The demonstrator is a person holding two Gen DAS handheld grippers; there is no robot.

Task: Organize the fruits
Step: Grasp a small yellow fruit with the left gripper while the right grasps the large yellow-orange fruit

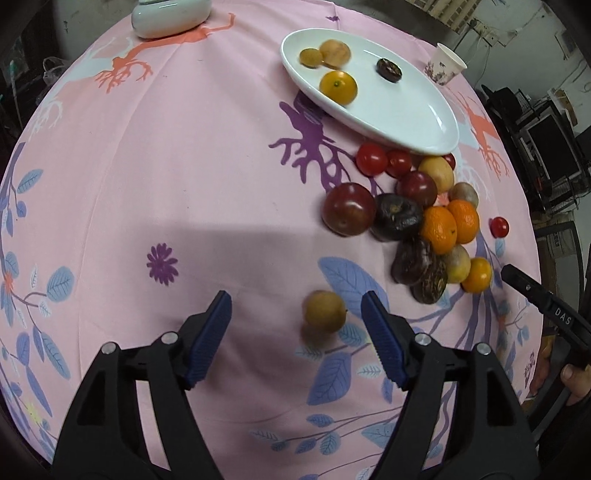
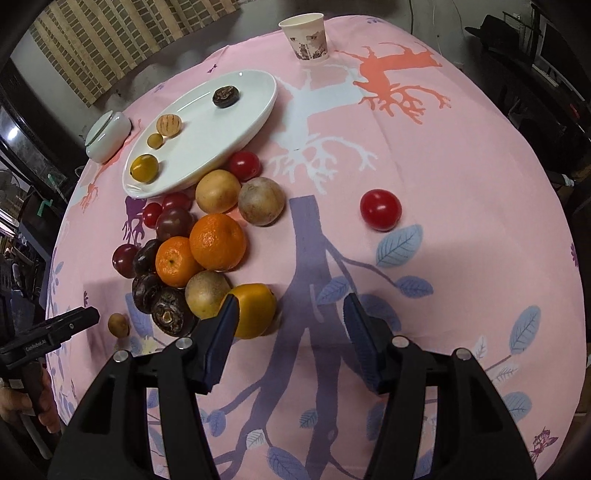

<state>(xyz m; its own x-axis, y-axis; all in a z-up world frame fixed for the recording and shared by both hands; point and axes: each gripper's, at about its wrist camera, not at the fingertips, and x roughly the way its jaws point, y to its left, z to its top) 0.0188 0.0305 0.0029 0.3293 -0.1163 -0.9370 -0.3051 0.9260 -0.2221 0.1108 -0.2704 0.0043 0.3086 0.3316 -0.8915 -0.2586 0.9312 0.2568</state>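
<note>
A white oval plate holds a yellow-orange fruit, two tan fruits and a dark one. A heap of fruit lies beside it: oranges, red tomatoes, plums, dark passion fruits. My left gripper is open, with a small tan fruit between its fingers on the cloth. My right gripper is open and empty; a yellow-orange fruit touches its left finger. A lone red tomato lies apart.
A pink patterned cloth covers the round table. A paper cup stands beyond the plate. A white lidded jar stands at the far edge. The other gripper shows in each view's margin.
</note>
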